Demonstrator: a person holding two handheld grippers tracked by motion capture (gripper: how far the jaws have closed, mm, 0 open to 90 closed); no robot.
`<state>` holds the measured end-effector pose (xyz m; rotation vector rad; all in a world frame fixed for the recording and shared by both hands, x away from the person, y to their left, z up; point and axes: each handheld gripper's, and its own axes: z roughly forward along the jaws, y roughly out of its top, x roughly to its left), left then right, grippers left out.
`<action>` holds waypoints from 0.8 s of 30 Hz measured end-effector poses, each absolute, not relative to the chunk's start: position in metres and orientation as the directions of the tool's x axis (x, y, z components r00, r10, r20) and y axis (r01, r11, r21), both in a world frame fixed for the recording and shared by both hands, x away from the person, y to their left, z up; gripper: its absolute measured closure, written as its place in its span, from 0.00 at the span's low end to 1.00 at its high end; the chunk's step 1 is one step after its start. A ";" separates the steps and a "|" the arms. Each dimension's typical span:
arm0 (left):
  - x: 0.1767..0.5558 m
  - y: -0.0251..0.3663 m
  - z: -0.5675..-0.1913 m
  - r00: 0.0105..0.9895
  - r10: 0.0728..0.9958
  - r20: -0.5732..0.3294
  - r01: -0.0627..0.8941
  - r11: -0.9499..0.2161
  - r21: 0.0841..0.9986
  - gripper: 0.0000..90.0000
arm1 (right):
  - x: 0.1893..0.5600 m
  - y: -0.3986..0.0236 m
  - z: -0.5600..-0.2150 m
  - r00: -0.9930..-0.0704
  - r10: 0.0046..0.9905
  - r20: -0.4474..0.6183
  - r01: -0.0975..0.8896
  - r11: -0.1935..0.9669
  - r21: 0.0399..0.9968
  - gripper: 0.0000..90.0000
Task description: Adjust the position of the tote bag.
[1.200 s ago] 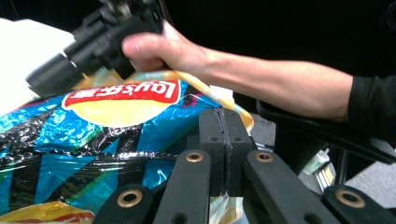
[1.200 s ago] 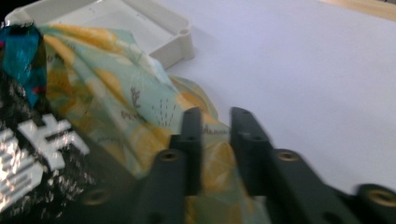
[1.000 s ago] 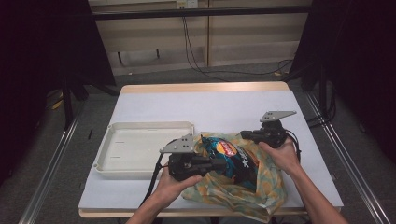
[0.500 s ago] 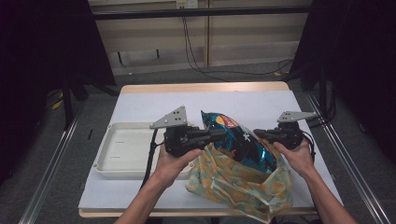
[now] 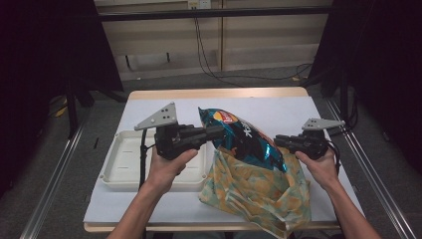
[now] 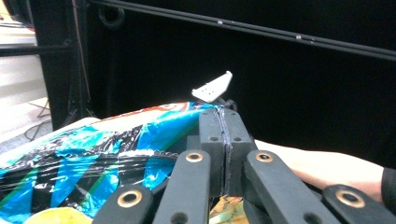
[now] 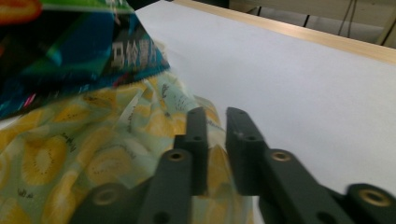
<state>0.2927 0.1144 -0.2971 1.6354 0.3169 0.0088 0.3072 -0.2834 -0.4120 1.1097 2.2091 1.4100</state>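
Chip bag (image 5: 242,140) held up over table (image 5: 278,112), lower end still inside mouth of cloth bag (image 5: 259,191); upper end sticks out toward the left. Left gripper (image 5: 215,132) clamped tight on chip bag's top edge, jaws pressed together on the foil in left gripper view (image 6: 223,140). Right gripper (image 5: 279,141) at cloth bag's rim; its jaws have just been opening, small gap now, rim fabric lying at the gap (image 7: 215,135), not pinched. White tray (image 5: 130,172) left of cloth bag, nothing inside it.
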 end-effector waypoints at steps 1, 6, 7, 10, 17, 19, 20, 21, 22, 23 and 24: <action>0.293 0.116 -0.296 0.957 0.221 -0.187 0.203 -0.054 0.978 1.00 | 0.306 -0.284 -0.411 -0.656 0.739 0.153 0.447 0.218 0.867 0.79; 0.298 0.130 -0.292 0.951 0.246 -0.187 0.205 -0.050 0.977 1.00 | 0.295 -0.285 -0.399 -0.639 0.756 0.143 0.423 0.189 0.886 0.61; 0.298 0.133 -0.291 0.951 0.248 -0.186 0.204 -0.049 0.978 1.00 | 0.292 -0.286 -0.396 -0.641 0.755 0.139 0.415 0.189 0.890 0.59; 0.300 0.142 -0.287 0.947 0.261 -0.185 0.204 -0.047 0.978 1.00 | 0.282 -0.286 -0.392 -0.640 0.754 0.150 0.410 0.170 0.896 0.54; 0.305 0.160 -0.283 0.934 0.302 -0.193 0.215 -0.041 0.976 0.99 | 0.258 -0.284 -0.384 -0.645 0.751 0.141 0.392 0.168 0.904 0.49; 0.308 0.166 -0.282 0.928 0.321 -0.188 0.215 -0.052 0.975 0.99 | 0.252 -0.284 -0.382 -0.647 0.749 0.142 0.387 0.162 0.908 0.49; 0.309 0.168 -0.282 0.926 0.327 -0.191 0.219 -0.051 0.974 0.99 | 0.249 -0.284 -0.381 -0.647 0.747 0.152 0.390 0.153 0.908 0.48; 0.310 0.173 -0.281 0.923 0.338 -0.185 0.218 -0.062 0.974 0.99 | 0.247 -0.285 -0.381 -0.650 0.743 0.160 0.394 0.148 0.907 0.48; 0.311 0.175 -0.281 0.919 0.348 -0.184 0.219 -0.066 0.973 0.99 | 0.242 -0.285 -0.382 -0.650 0.743 0.158 0.395 0.153 0.906 0.48; 0.312 0.178 -0.281 0.916 0.355 -0.185 0.224 -0.071 0.972 0.99 | 0.240 -0.285 -0.382 -0.649 0.744 0.160 0.396 0.151 0.906 0.48; 0.314 0.181 -0.281 0.915 0.358 -0.185 0.224 -0.071 0.972 0.99 | 0.239 -0.286 -0.383 -0.649 0.744 0.159 0.398 0.153 0.905 0.48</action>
